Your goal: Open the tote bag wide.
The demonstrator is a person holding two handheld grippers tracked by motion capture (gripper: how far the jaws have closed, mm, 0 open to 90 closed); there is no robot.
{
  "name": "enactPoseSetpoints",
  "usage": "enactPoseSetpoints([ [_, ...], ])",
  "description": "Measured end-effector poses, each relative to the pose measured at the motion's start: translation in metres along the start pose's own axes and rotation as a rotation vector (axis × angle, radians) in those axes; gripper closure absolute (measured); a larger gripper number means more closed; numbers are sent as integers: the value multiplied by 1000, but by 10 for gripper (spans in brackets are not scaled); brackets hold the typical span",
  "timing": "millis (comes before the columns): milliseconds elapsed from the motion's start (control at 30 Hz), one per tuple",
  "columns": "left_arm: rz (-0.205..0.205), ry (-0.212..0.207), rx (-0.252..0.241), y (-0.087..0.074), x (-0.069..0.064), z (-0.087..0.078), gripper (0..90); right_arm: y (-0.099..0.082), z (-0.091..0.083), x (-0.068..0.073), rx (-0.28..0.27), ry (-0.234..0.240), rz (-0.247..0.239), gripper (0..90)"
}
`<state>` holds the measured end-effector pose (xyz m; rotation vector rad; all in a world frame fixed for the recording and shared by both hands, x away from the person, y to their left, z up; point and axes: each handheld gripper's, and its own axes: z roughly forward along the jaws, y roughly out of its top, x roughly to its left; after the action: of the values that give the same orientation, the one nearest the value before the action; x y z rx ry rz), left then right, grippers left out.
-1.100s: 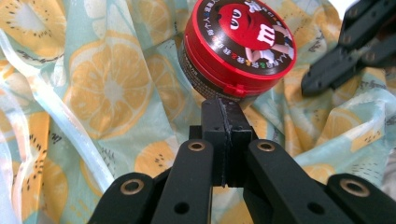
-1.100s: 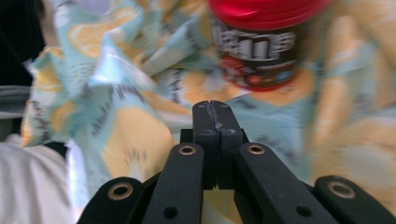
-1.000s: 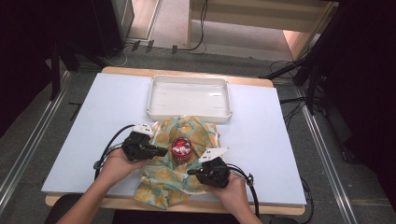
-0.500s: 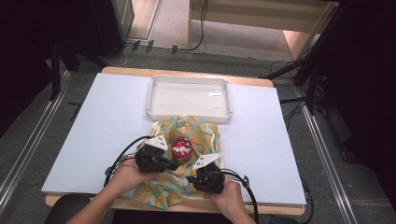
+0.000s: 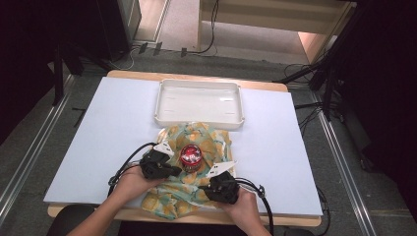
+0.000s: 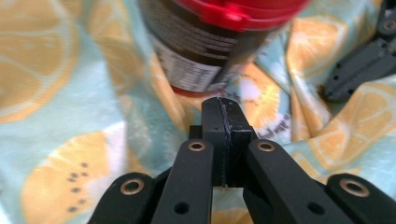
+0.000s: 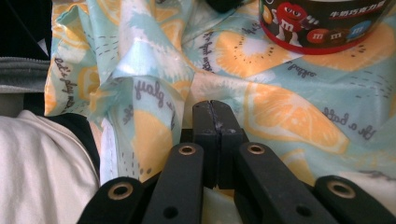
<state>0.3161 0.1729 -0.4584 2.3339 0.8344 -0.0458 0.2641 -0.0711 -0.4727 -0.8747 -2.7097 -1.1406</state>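
The candy jar [image 7: 322, 23] at the upper right of the right gripper view bears "m" logos and Chinese characters. The lemon-print cloth [image 7: 154, 88] carries mirrored cursive, partly readable as "play".

The cloth [image 5: 196, 162] is pale turquoise, printed with orange and yellow citrus slices and dark script lettering. On the cloth, the jar [image 5: 190, 156] is dark brown with a red lid and red base band. Beyond the cloth, the tray [image 5: 198, 118] is plain white on a white-topped bench [image 5: 113, 128]; both tongs [image 6: 224, 121] are matt black.
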Motion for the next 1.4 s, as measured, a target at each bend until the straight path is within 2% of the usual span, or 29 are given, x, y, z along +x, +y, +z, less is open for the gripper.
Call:
enactPoseSetpoints([
  [67,1,6,1,0,2,-1,900,-1,0,0,1,-1,-3,900],
  [133,-13,48,-8,0,5,-3,900,-1,-1,0,3,-4,-2,900],
  [267,-36,59,-23,1,11,-3,900,-3,-2,1,0,5,5,900],
  [367,-43,80,-31,9,20,0,900,-4,-2,3,2,2,-2,900],
  [667,-62,87,-45,25,37,8,900,-4,-1,1,-2,19,-5,900],
  [833,-72,98,-63,29,44,9,900,-7,-1,8,15,66,-32,900],
  [933,-92,83,-59,29,44,7,900,-4,-5,6,9,31,-44,898],
  [1033,-97,60,-88,30,38,0,900,2,-20,0,-43,-1,-27,889],
  [1100,-85,52,-97,30,35,-5,900,7,-33,-3,-87,-13,-12,890],
  [1267,-72,59,-86,29,29,-12,900,23,-51,-10,-130,-59,-20,900],
  [1400,-61,60,-97,28,25,-20,900,42,-61,-24,-153,-89,-18,900],
])
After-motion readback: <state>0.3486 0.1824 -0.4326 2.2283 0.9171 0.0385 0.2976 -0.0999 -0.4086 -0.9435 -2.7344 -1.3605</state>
